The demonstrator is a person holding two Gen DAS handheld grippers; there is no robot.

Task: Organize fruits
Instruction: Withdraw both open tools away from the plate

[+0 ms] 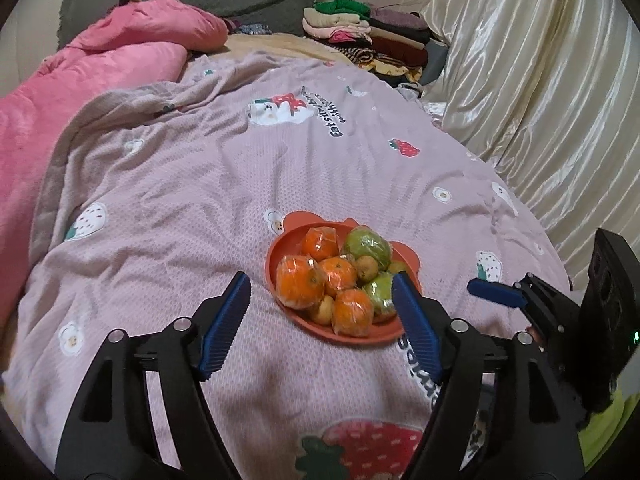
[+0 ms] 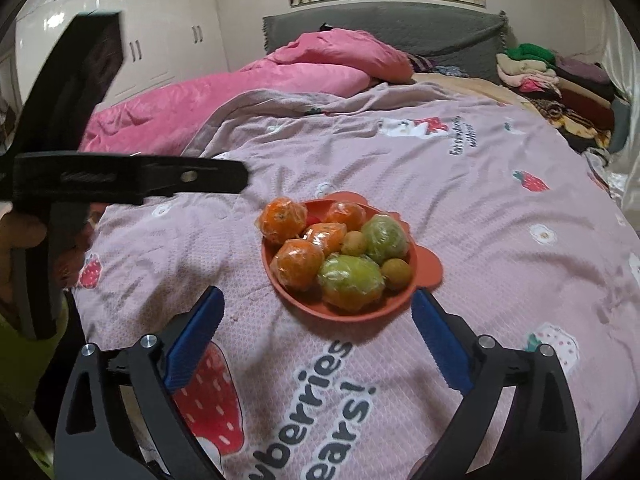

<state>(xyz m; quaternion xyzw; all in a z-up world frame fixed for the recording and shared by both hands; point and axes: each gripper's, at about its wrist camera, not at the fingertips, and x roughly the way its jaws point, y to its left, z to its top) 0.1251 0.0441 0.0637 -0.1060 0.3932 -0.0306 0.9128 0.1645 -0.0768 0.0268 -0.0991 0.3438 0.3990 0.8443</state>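
An orange bear-eared bowl (image 1: 280, 258) (image 2: 352, 312) sits on the pink bedspread and holds several plastic-wrapped oranges (image 1: 300, 282) (image 2: 297, 264), two wrapped green fruits (image 1: 368, 246) (image 2: 350, 280) and small brownish-yellow fruits (image 1: 366, 268) (image 2: 396, 274). My left gripper (image 1: 322, 286) is open and empty, its blue pads on either side of the bowl's near half, just above it. My right gripper (image 2: 318, 304) is open and empty, just short of the bowl's near rim. The right gripper also shows in the left wrist view (image 1: 496, 290); the left gripper body crosses the right wrist view (image 2: 132, 178).
The bowl rests on a bed covered by a pink strawberry-print blanket (image 1: 248, 168) (image 2: 480, 208). A pink duvet (image 1: 100, 80) (image 2: 248, 84) lies at the far left. Folded clothes (image 1: 372, 36) (image 2: 560, 80) are stacked at the headboard. A cream curtain (image 1: 540, 80) hangs along the right.
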